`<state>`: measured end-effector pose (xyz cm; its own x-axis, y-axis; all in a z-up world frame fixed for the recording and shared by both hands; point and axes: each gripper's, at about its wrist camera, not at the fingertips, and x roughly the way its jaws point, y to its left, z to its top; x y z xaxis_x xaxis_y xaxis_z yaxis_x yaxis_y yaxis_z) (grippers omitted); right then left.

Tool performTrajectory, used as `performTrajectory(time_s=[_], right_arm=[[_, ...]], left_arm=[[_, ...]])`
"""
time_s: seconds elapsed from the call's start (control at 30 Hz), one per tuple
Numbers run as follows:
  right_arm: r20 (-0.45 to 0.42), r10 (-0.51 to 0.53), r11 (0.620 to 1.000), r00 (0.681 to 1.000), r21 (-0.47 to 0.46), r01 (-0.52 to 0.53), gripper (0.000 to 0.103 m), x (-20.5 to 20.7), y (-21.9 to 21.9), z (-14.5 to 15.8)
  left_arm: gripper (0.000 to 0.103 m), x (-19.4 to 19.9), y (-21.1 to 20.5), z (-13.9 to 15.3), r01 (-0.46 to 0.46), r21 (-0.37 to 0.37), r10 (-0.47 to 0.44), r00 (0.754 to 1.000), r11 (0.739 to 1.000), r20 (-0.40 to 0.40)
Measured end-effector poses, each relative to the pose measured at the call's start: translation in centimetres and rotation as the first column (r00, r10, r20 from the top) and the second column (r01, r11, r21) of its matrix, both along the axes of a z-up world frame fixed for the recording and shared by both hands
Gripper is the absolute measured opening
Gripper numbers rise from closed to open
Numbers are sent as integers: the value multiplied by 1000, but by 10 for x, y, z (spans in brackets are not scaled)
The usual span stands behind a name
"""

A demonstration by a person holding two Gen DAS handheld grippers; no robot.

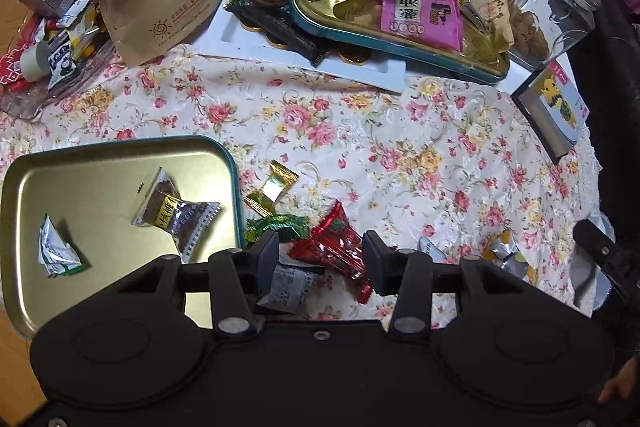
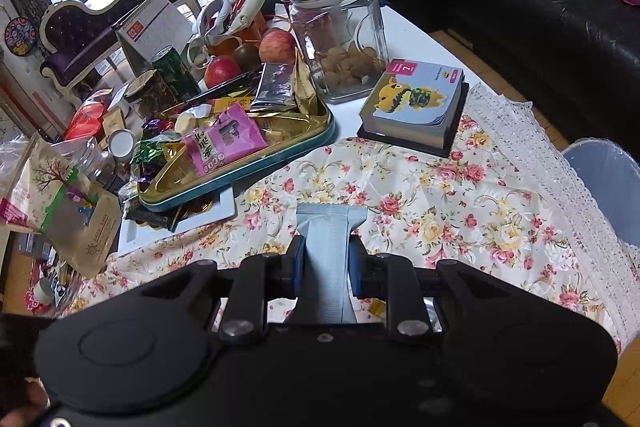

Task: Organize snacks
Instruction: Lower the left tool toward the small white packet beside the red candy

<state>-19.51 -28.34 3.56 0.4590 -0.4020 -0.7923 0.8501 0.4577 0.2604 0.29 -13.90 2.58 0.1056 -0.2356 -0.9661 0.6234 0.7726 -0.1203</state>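
white packet [image 1: 290, 289] half hidden (under left tongs [image 1: 320, 257])

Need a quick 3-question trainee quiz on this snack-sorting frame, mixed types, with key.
1. True or false: the right gripper is shut on a pale blue packet.
2. How many wrapped snacks lie in the near gold tray?
A. none
B. two
C. five
3. Fill in: the red candy wrapper lies on the floral tablecloth between the open fingers of the ____ gripper.

Key: 1 true; 2 B; 3 left.
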Motion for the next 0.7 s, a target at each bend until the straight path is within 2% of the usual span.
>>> performTrajectory(time_s=[0.23,0.4,0.53,0.7], right_arm=[[30,42,999,999,27,-43,24,-7,3,7],[53,27,998,998,48,-29,24,-14,-1,9],[72,18,998,997,51,-22,24,-16,-3,13],[86,1,998,996,62,-6,24,-19,-6,14]], left_arm=[[53,-3,-7,-19,36,34,-35,999,999,-14],[53,-11,-19,-39,53,68,-49,997,996,-59],[53,-19,-31,-49,77,91,-71,995,993,-66],[53,-22,-38,-60,65,109,-57,995,992,-78]])
